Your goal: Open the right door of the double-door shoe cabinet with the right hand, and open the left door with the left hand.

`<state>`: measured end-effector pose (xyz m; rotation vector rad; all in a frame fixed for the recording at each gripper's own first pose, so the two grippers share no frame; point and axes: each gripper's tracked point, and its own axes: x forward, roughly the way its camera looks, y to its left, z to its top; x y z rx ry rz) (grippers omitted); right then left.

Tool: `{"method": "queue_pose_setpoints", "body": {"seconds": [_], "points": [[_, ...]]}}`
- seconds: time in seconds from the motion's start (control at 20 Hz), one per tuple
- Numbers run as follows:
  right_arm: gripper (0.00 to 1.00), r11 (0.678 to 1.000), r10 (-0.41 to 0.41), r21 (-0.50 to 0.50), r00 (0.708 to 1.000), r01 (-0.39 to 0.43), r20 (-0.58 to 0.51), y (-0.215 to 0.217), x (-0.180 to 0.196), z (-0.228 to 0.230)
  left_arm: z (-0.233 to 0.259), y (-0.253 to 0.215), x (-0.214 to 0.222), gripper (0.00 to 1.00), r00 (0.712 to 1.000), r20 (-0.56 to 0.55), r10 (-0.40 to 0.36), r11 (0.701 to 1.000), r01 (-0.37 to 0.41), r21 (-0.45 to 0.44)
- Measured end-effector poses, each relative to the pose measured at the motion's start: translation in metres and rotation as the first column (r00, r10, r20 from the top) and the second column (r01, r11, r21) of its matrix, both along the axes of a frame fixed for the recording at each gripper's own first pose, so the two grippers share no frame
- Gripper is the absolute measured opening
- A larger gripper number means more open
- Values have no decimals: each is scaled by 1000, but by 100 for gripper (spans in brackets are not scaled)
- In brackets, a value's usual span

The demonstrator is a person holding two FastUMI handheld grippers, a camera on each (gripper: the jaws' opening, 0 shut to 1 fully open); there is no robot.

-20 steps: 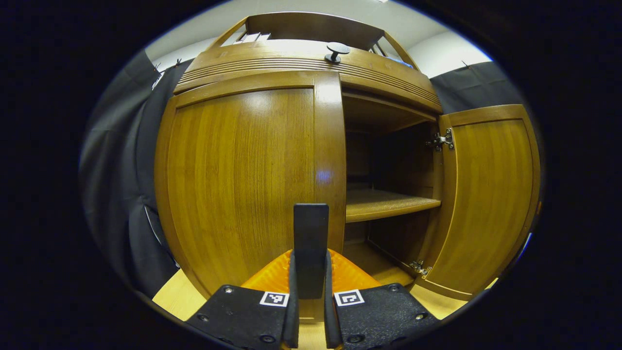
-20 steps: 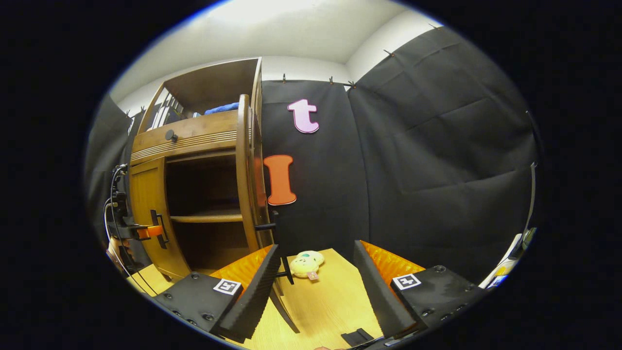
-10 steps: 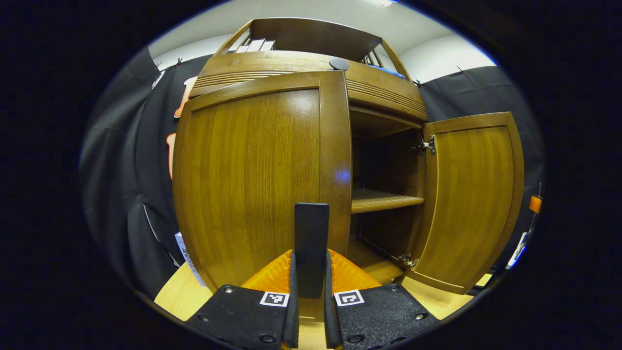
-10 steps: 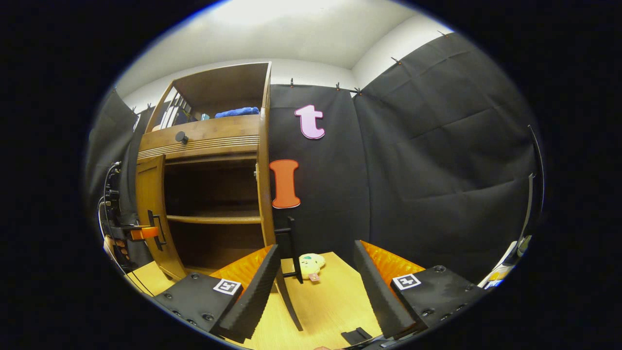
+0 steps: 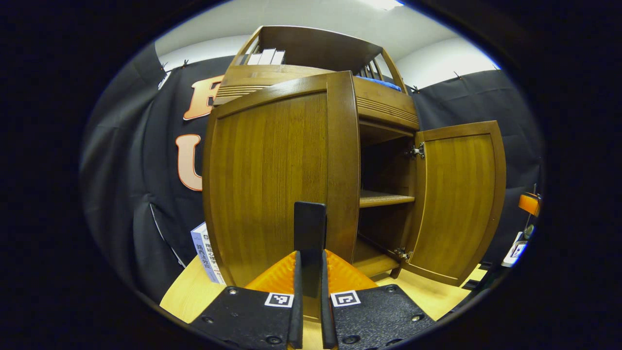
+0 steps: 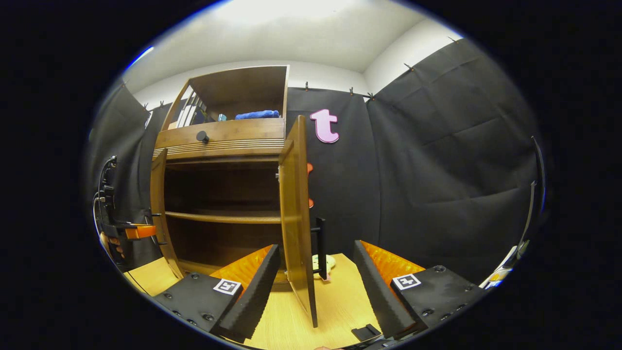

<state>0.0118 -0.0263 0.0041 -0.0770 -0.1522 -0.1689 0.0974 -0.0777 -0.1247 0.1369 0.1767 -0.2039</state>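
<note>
In the left gripper view the left door (image 5: 272, 180) of the wooden shoe cabinet (image 5: 384, 107) stands partly swung out. My left gripper (image 5: 309, 255) is shut on that door's black handle (image 5: 310, 226). The right door (image 5: 459, 199) hangs wide open, and the shelf (image 5: 384, 198) shows inside. In the right gripper view my right gripper (image 6: 316, 248) is open, with nothing between its fingers (image 6: 252, 287). The right door (image 6: 294, 218) stands nearly edge-on just beyond them, its black handle (image 6: 321, 248) on the far side. The left gripper (image 6: 133, 232) shows at the far left, on the left door (image 6: 158, 204).
The cabinet stands on a light wooden table (image 6: 335, 311). A yellow plush toy (image 6: 331, 262) lies behind the right door. A book (image 5: 206, 253) leans by the cabinet's left side. A drawer knob (image 6: 201, 137) and a blue cloth (image 6: 257, 115) sit higher up.
The left door has swung farther out with my left gripper on its handle. My right gripper, still open, has drawn back from the right door's handle, and that door now shows its inner face.
</note>
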Motion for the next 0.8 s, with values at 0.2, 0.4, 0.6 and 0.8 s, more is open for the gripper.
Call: {"method": "queue_pose_setpoints", "body": {"seconds": [0.2,0.4,0.6,0.8], "points": [[100,1000,16,-5,1000,-16,5,11,-4,0,2,5,-6,11,1000,-19,16,1000,-16,2],[98,1000,23,-4,1000,-23,-6,15,-7,-8,7,14,-16,12,1000,6,31,1000,-31,6],[89,999,40,10,999,-39,-11,21,-3,-11,12,30,-30,11,999,21,49,999,-50,18],[89,998,69,8,997,-68,-19,37,4,-15,20,53,-46,10,998,20,65,998,-65,6]]}}
